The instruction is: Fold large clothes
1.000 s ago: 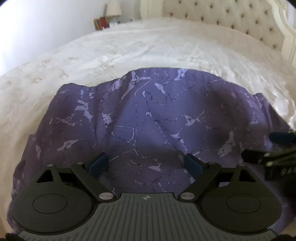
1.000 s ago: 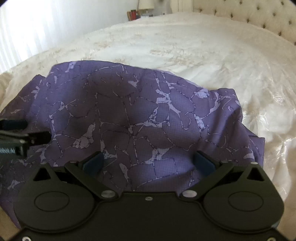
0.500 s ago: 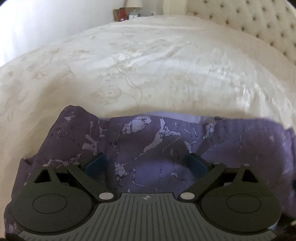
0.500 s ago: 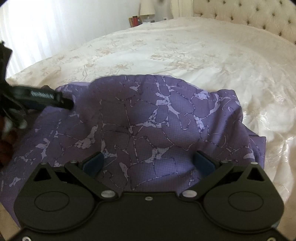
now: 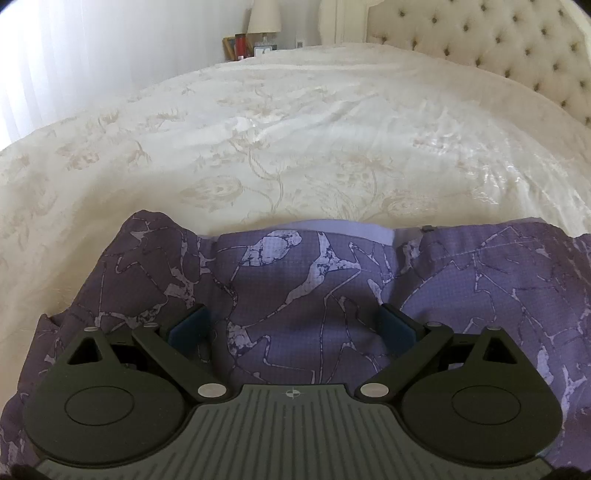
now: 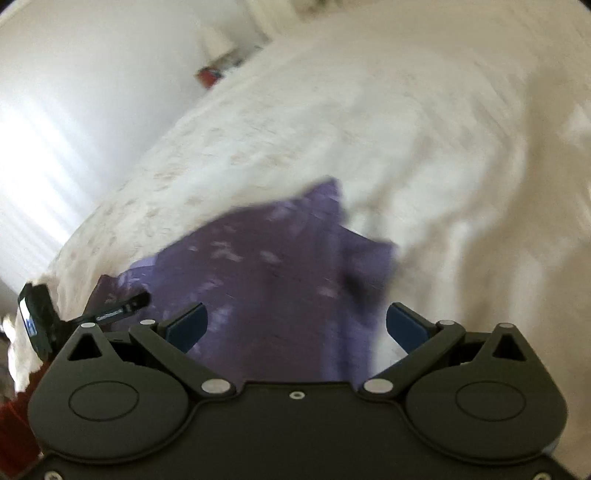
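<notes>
A purple garment (image 5: 314, 266) with a pale cracked pattern lies folded on the cream bedspread (image 5: 295, 129). Its far edge runs across the middle of the left wrist view. My left gripper (image 5: 293, 321) hovers over the garment's near part, jaws wide open, with no cloth pinched between the blue pads. The right wrist view is blurred and tilted. There my right gripper (image 6: 295, 321) is open above the garment (image 6: 277, 258), near its right end. One finger of my left gripper (image 6: 118, 312) shows at the left edge.
The bedspread stretches far beyond the garment. A tufted headboard (image 5: 498, 48) stands at the back right, and a nightstand with a lamp (image 5: 264, 18) at the back. A red sleeve (image 6: 14, 424) shows at the lower left of the right wrist view.
The left gripper moved forward towards the garment's far edge, and its jaws spread a little wider. The right gripper swung sideways and rolled, so its view is now blurred and tilted.
</notes>
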A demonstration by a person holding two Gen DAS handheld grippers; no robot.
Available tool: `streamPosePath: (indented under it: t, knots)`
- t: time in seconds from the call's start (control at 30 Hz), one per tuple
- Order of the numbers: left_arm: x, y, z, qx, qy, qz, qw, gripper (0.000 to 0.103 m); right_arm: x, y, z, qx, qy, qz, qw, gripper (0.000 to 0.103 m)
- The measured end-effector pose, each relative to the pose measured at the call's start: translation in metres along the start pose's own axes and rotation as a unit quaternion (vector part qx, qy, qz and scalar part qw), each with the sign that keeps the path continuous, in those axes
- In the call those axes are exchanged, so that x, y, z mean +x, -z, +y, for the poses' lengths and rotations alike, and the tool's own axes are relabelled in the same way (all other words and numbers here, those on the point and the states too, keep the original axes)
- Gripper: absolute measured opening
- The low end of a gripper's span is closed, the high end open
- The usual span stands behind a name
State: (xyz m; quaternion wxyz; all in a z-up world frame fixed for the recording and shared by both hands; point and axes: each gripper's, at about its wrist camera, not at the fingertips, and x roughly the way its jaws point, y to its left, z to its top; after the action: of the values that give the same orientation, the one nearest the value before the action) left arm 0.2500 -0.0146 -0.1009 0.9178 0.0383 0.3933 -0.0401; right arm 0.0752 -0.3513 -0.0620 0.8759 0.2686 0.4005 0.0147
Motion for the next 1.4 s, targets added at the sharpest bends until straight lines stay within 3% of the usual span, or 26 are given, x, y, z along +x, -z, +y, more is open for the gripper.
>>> streamPosePath:
  t: [0.13,0.4,0.5,0.7,0.9,0.97,1.13,1.2,1.3,1.37,1.4]
  knots:
    - [0.000,0.000,0.000,0.001,-0.001,-0.002,1.0000,0.099,0.005,0.011,-0.027,0.052,-0.014,0.042,0.998,0.102]
    - [0.000,0.000,0.000,0.001,-0.001,-0.002,1.0000,0.099,0.031,0.021,-0.021,0.060,-0.074,0.091,0.991,0.103]
    - [0.000,0.000,0.000,0.003,-0.002,-0.002,1.0000,0.099,0.043,0.022,-0.029,0.078,-0.100,0.091,0.988,0.103]
    - [-0.001,-0.001,-0.001,0.010,0.000,-0.001,1.0000,0.099,0.046,0.026,-0.047,0.129,-0.150,0.050,0.979,0.103]
    - [-0.006,-0.009,0.008,-0.004,0.019,0.016,0.9997,0.096,0.049,0.027,-0.047,0.124,-0.153,0.046,0.979,0.103]
    - [-0.015,-0.013,0.009,-0.019,0.022,0.022,0.9993,0.087,0.049,0.028,-0.047,0.124,-0.153,0.045,0.979,0.103]
    - [-0.057,-0.014,-0.001,-0.046,0.060,-0.008,0.9971,0.086,0.052,0.028,-0.043,0.122,-0.150,0.043,0.980,0.103]
    - [-0.073,-0.014,-0.011,-0.047,0.081,-0.025,0.9953,0.079,0.052,0.029,-0.041,0.120,-0.148,0.043,0.981,0.103]
    - [-0.084,-0.013,-0.027,-0.049,0.118,-0.037,0.9911,0.054,0.052,0.030,-0.038,0.115,-0.145,0.042,0.982,0.103]
    - [-0.081,-0.014,-0.036,-0.056,0.142,-0.028,0.9879,0.031,0.052,0.029,-0.038,0.113,-0.145,0.042,0.982,0.103]
    - [-0.078,-0.014,-0.040,-0.059,0.150,-0.024,0.9867,0.029,0.051,0.030,-0.038,0.113,-0.143,0.041,0.982,0.103]
